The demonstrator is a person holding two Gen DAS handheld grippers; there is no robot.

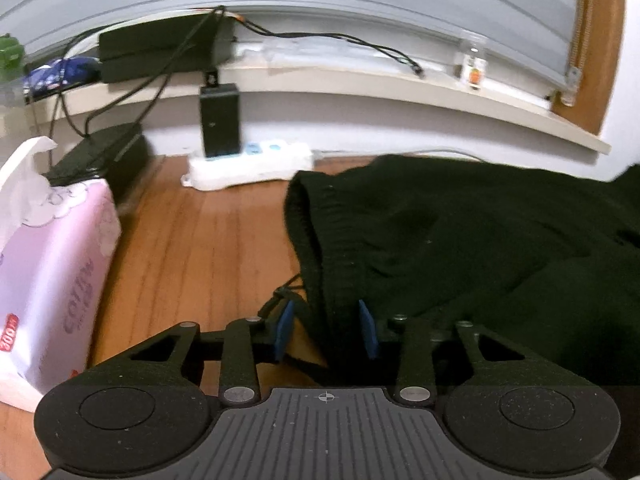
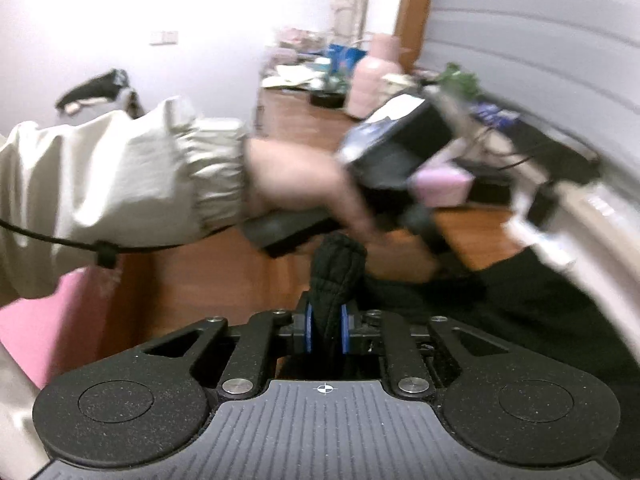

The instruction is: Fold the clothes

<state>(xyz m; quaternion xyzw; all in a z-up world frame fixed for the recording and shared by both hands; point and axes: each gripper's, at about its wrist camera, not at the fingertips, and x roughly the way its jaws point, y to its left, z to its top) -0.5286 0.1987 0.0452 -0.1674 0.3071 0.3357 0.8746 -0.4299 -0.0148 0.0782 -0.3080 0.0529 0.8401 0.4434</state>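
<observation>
A black garment [image 1: 460, 240] lies spread on the wooden table [image 1: 200, 248], its ribbed waistband [image 1: 316, 248] running toward me. My left gripper [image 1: 327, 330] straddles that waistband. The right blue pad [image 1: 369, 330] rests against the cloth, while a strip of wood shows between the left pad and the cloth, so the jaws stand open. In the right wrist view my right gripper [image 2: 326, 330] is shut on a bunched ribbed edge of the black garment [image 2: 340, 264], which rises above the pads. Beyond it a person's hand [image 2: 296, 184] in a pale sleeve [image 2: 120, 168] holds the left gripper's body [image 2: 396, 156], blurred.
A pink tissue pack [image 1: 52, 260] stands at the left. A white power strip [image 1: 248, 164] with a black adapter [image 1: 220, 120] and a black box [image 1: 104, 156] with cables sit at the back. A sill [image 1: 400, 84] holds a small bottle [image 1: 474, 64]. A pink sheet [image 2: 60, 320] lies left.
</observation>
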